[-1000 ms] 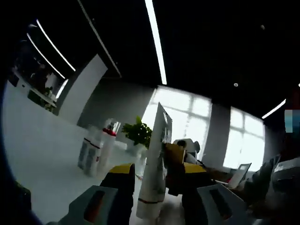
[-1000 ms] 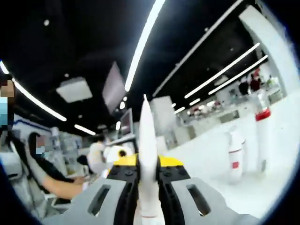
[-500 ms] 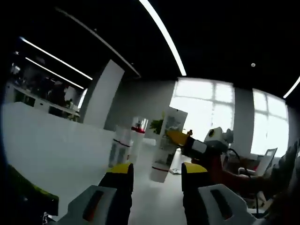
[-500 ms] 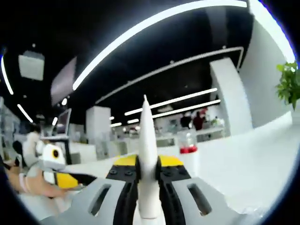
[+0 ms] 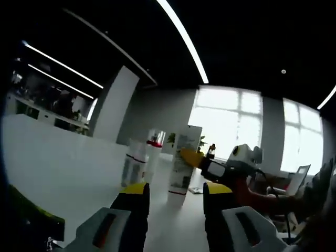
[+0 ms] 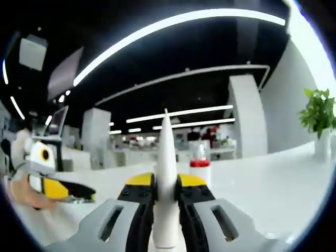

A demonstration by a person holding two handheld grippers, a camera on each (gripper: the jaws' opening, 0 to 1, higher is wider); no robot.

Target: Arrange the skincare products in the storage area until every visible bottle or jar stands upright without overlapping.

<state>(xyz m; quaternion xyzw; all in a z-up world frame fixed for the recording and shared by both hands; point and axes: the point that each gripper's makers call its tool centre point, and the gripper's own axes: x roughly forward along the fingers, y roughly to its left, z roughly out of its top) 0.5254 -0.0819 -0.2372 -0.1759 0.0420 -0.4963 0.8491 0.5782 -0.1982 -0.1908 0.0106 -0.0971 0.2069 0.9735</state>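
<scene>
A white tube [image 5: 181,160] with a dark band near its cap stands cap-down ahead of my left gripper [image 5: 173,193]. That gripper is open, with nothing between its yellow-tipped jaws. My right gripper [image 5: 210,167] reaches in from the right and is shut on the tube. In the right gripper view the tube [image 6: 167,173] rises edge-on between the shut jaws of the right gripper [image 6: 167,185]. Two white bottles with red bands [image 5: 137,160], [image 5: 155,152] stand upright just left of the tube. A red-capped bottle [image 6: 200,167] stands behind the jaws. I cannot tell whether the tube's cap touches the table.
The white tabletop [image 5: 63,168] spreads out to the left. A potted plant [image 6: 317,118] stands at the right in the right gripper view. My left gripper [image 6: 50,176] shows at the left there. Chairs and a red object [image 5: 262,197] lie to the right.
A second ago the tube stood close between my left jaws; now it is farther ahead, held by the right gripper alone. The right gripper view has swung toward the red-capped bottle.
</scene>
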